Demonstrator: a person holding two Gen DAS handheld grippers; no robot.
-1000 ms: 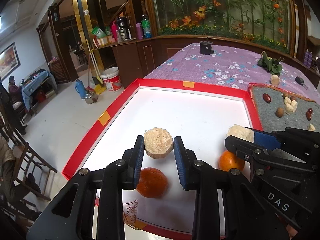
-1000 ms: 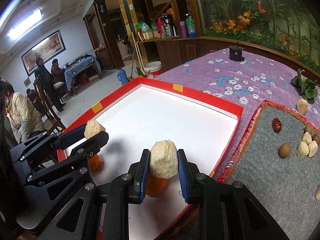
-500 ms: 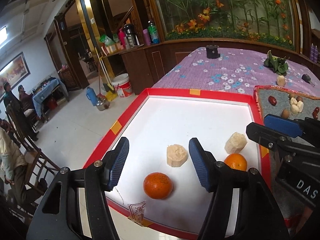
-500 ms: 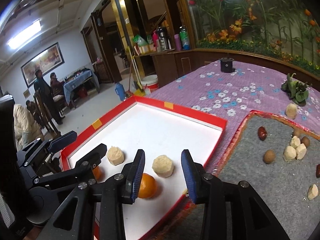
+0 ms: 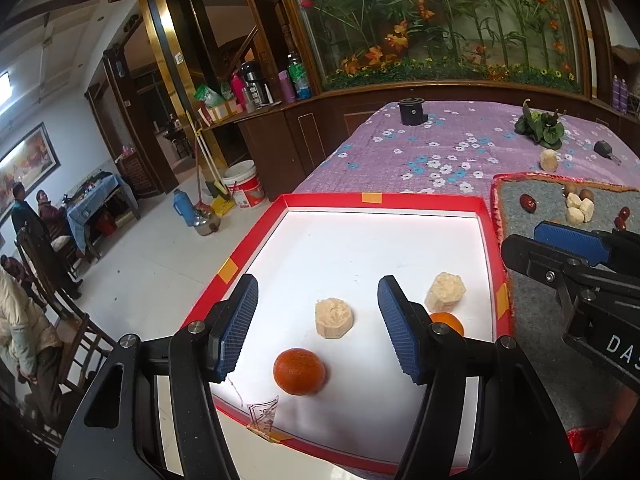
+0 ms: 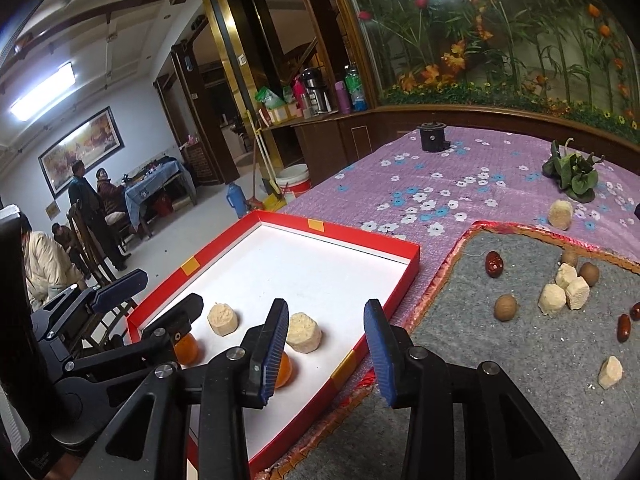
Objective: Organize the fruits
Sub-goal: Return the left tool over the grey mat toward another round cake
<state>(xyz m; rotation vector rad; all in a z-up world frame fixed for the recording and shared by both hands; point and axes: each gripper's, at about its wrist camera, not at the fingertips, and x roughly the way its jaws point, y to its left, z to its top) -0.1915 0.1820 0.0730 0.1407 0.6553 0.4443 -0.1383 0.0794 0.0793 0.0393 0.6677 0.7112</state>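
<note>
A red-rimmed white tray (image 5: 256,240) (image 6: 408,276) holds two oranges and two beige chunks. In the left wrist view my left gripper (image 5: 317,326) stands open above a beige chunk (image 5: 334,318) and an orange (image 5: 299,371), touching neither. The other chunk (image 5: 445,291) and the other orange (image 5: 450,323) lie to the right, below my right gripper (image 5: 560,250). In the right wrist view my right gripper (image 6: 326,346) is open over the tray's near corner. A chunk (image 6: 304,332) sits just beyond it, and an orange (image 6: 285,372) is half hidden by its left finger.
A grey felt mat (image 6: 500,392) (image 5: 516,204) right of the tray carries dates, nuts and several beige chunks. On the purple flowered cloth (image 6: 440,184) stand a black pot (image 6: 432,136), a green plant (image 6: 572,172) and a loose chunk (image 6: 560,214). People and chairs are at the far left.
Both grippers opened and let go of their beige chunks, which now rest in the tray beside the oranges. Both grippers then drew back and rose.
</note>
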